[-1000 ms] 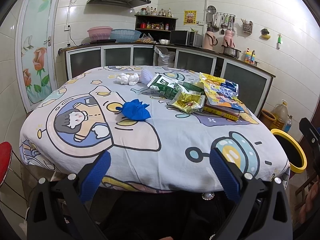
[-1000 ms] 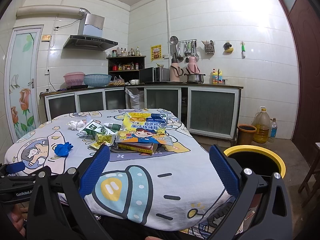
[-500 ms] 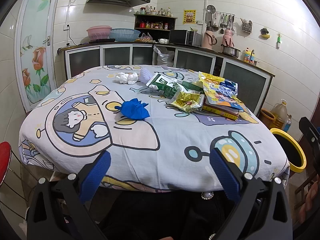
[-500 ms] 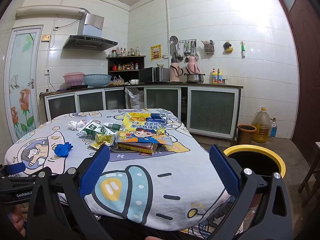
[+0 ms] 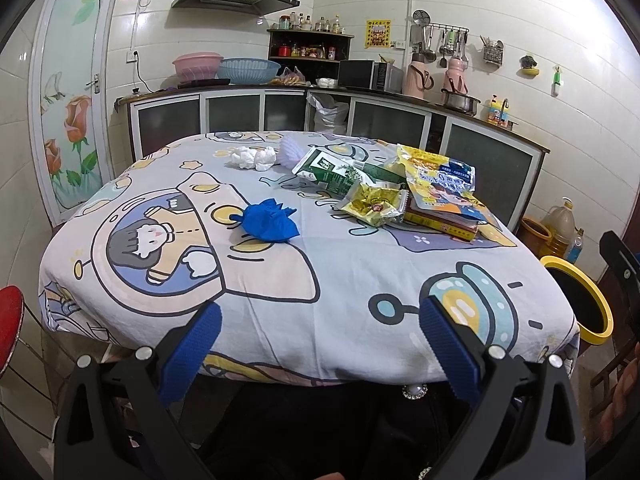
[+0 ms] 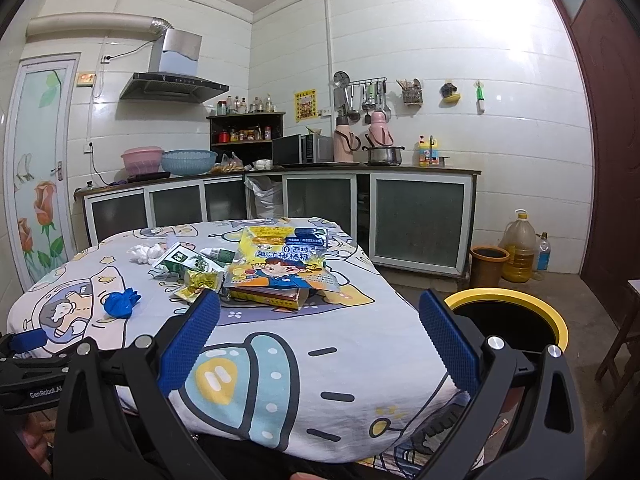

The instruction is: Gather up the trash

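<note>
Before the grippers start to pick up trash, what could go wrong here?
1. The big yellow snack bag lies on a stack of books; a grab there may drag the books too.
2. The yellow-rimmed black bin stands below the table edge, so the light crumpled blue glove could miss it.

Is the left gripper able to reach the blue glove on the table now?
Probably yes. The left gripper is open and empty at the table's near edge, and only bare tablecloth lies between it and the blue glove.

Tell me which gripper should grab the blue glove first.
Left. The left gripper faces the blue glove almost straight ahead, fingers wide open. The right gripper sits nearer the yellow-rimmed bin, with the glove far off to its left.
</note>
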Action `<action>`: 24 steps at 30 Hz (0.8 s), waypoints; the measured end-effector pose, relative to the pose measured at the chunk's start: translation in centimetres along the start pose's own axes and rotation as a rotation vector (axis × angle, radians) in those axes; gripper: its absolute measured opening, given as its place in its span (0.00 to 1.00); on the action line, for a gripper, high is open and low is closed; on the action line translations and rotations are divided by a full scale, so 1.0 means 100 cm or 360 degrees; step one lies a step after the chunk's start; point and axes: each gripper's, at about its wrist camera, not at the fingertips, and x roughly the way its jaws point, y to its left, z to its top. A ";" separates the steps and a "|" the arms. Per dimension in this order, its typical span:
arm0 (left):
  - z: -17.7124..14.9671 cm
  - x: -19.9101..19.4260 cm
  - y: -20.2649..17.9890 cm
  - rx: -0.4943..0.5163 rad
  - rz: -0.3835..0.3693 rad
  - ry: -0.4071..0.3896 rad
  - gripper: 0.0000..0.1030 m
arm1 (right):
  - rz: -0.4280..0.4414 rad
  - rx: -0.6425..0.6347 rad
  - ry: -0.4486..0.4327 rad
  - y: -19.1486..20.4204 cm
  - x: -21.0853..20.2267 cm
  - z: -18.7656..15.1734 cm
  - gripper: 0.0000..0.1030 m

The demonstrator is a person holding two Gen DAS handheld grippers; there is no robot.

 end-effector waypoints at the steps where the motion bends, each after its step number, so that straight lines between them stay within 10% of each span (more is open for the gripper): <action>1: 0.000 0.000 0.000 0.0000 -0.0003 0.0001 0.93 | -0.0015 0.0006 -0.0001 -0.001 0.000 0.001 0.93; 7: -0.002 0.007 0.003 -0.0022 -0.0071 0.0073 0.93 | -0.0034 0.0016 0.0027 -0.019 0.015 0.014 0.93; 15: -0.016 0.026 -0.001 -0.0003 -0.0517 0.0169 0.93 | 0.0331 0.0136 0.0351 -0.051 0.074 0.033 0.93; 24: 0.015 0.035 0.007 0.0148 -0.0321 0.0041 0.93 | 0.0549 0.0271 0.0631 -0.059 0.136 0.042 0.93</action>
